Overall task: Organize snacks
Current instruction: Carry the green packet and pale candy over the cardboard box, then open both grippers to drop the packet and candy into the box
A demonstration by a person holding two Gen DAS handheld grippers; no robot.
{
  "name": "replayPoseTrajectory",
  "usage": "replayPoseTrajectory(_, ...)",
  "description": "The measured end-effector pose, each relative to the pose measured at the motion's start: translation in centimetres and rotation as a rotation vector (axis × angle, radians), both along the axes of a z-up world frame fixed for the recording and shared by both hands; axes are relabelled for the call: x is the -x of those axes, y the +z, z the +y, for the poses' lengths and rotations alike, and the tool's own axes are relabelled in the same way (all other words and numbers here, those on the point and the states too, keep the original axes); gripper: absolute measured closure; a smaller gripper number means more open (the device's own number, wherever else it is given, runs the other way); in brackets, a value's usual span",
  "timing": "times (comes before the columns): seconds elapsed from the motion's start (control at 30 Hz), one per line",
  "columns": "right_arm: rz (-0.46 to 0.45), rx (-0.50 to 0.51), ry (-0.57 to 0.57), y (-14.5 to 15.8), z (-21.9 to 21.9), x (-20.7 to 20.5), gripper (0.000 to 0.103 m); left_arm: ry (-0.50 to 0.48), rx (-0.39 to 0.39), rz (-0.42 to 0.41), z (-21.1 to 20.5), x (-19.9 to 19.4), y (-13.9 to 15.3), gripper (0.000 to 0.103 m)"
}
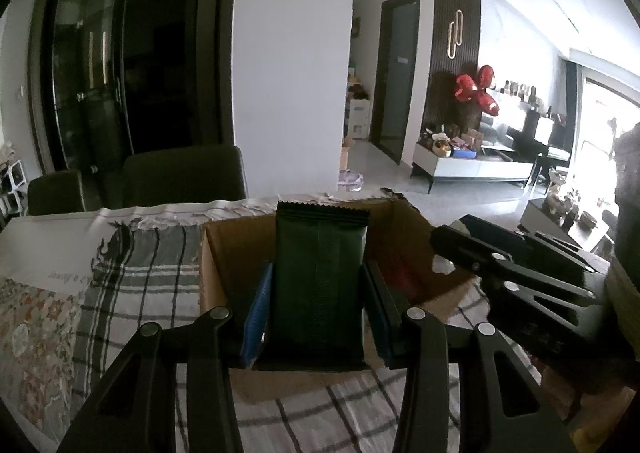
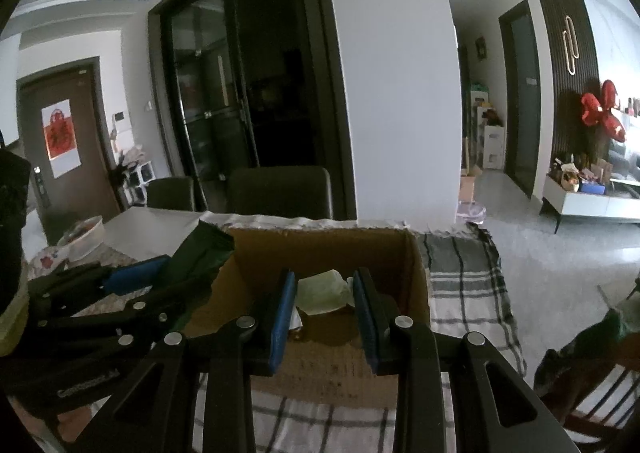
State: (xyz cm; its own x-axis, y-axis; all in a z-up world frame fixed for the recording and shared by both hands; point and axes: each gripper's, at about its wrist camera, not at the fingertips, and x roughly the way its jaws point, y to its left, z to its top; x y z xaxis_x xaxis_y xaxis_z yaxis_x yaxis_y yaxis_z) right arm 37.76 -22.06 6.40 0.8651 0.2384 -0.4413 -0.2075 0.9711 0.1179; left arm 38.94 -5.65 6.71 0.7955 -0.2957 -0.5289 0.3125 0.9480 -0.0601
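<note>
Dark green snack packet [image 1: 320,277] standing upright, clamped by its long sides between the blue pads of the left gripper [image 1: 318,313], crimped top edge well clear above the fingertips. Behind and below those fingers, open cardboard box [image 1: 236,249] on a checked cloth [image 1: 140,273], with something red lying on the box floor just right of the right-hand finger.

From the right wrist view: pale green wrapped snack [image 2: 324,291] between the blue pads of the right gripper [image 2: 324,305], jaws narrowed to a small gap. Looks pinched, though pad contact on both sides not plain to see; could instead be lying in the box beyond the tips. Same box [image 2: 320,253] directly ahead of and beneath these fingers. Left gripper visible off to the left of them, green packet angled up over the box's left wall.

Step in hand, judged: carrying, both packets apparently held above the box, neither yet set down elsewhere. Whether bound into or out of the box, cannot tell.

Next move calls for: keeping the squeeze steady on the green packet, since thin foil may slip or crumple; keeping the two tools apart, being near each other over the box; lowering each packet flat before easing the jaws wider.
</note>
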Motion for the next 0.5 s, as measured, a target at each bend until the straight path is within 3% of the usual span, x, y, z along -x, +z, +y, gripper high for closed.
replayPoseTrajectory(0.4,0.03,0.025,-0.028,-0.2,-0.1,-3.4,0.071,-0.004,-0.022,0.023,-0.6,-4.4,-0.8,0.059)
replayPoseTrajectory(0.47,0.036,0.024,-0.034,-0.4,-0.2,-3.8,0.07,0.0,-0.029,0.032,-0.5,-4.8,-1.0,0.056)
replayPoseTrajectory(0.5,0.044,0.022,-0.042,-0.5,-0.4,-4.0,0.067,0.005,-0.033,0.036,-0.5,-4.9,-1.1,0.048)
